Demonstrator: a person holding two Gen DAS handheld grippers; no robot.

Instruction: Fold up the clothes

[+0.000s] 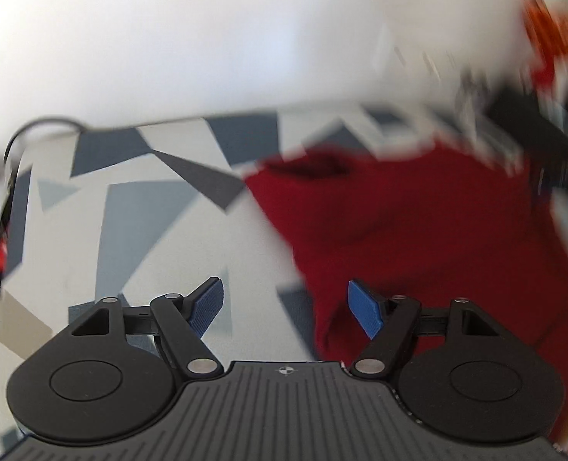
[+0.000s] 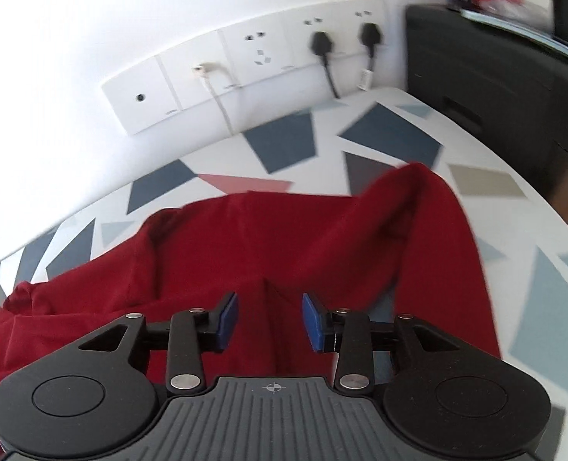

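1. White wall (image 2: pixel 92 19) backs a tabletop (image 2: pixel 476 207) covered in a white cloth printed with blue, grey, beige and pink angular patches.
2. Along the wall at 12 o'clock in the right wrist view runs a white socket panel (image 2: pixel 245 57); two black plugs (image 2: pixel 322 44) sit in it toward 1 o'clock and a white cable (image 2: pixel 218 88) hangs from it toward 11 o'clock.
3. At 2 o'clock a black cabinet (image 2: pixel 487 77) stands against the tabletop's far corner, with blurred red items on top that cannot be identified.
4. A dark red garment (image 2: pixel 245 246) lies rumpled on the tabletop, spreading from 9 o'clock across the centre, with one long part running up toward 1 o'clock.
5. The right gripper (image 2: pixel 270 320) hangs over the garment's near part, its blue pads (image 2: pixel 228 320) moderately apart with a raised crease of the fabric showing between them; nothing is clamped.
6. In the left wrist view, which is heavily blurred, the same garment (image 1: pixel 418 230) fills the area from 3 to 5 o'clock.
7. The left gripper (image 1: pixel 286 309) is spread wide and holds nothing, its right pad over the garment's edge and its left pad (image 1: pixel 207 307) over bare patterned tabletop (image 1: pixel 130 211).
8. A thin dark cable (image 1: pixel 11 146) loops at the tabletop's edge near 9 o'clock.
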